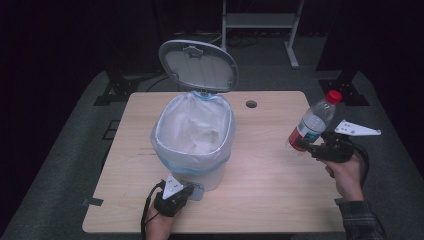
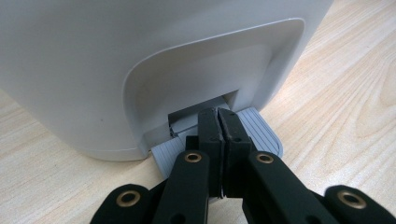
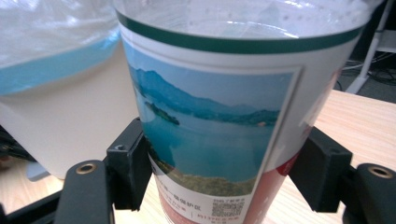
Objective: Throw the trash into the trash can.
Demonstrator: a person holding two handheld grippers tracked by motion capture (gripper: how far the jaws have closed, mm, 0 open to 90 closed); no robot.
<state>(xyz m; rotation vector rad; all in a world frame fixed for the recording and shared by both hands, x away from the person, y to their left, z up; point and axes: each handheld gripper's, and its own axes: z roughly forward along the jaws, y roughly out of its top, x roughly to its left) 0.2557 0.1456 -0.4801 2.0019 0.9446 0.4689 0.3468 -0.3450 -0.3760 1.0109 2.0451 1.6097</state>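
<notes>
I have my right gripper (image 1: 303,145) lifted above the right part of the table (image 1: 270,200), close to its right edge, with its jaws clamped on the lower body of a plastic bottle (image 1: 312,122); in the right gripper view the pads press both sides of the bottle's label (image 3: 210,140). Between the bottle and the bin (image 1: 195,145) lies a broad stretch of bare wood, and the round hole (image 1: 251,104) near the far edge sits well apart from both. The bin stands left of centre, nearer the near edge than the far one, lid (image 1: 198,65) tipped up and back, so its mouth is open from above. My left gripper (image 1: 192,191) is down at the bin's foot near the front edge, jaws pinched together with nothing between them, tips resting on the grey ribbed pedal (image 2: 261,133) that pokes from the recess in the white base. The bottle is clear, tilted with its red cap (image 1: 333,96) up and away from me, and looks empty. Its label carries a lake-and-mountain scene under a green band, red below. A white liner with a blue hem (image 1: 200,167) lies folded over the bin's rim.
</notes>
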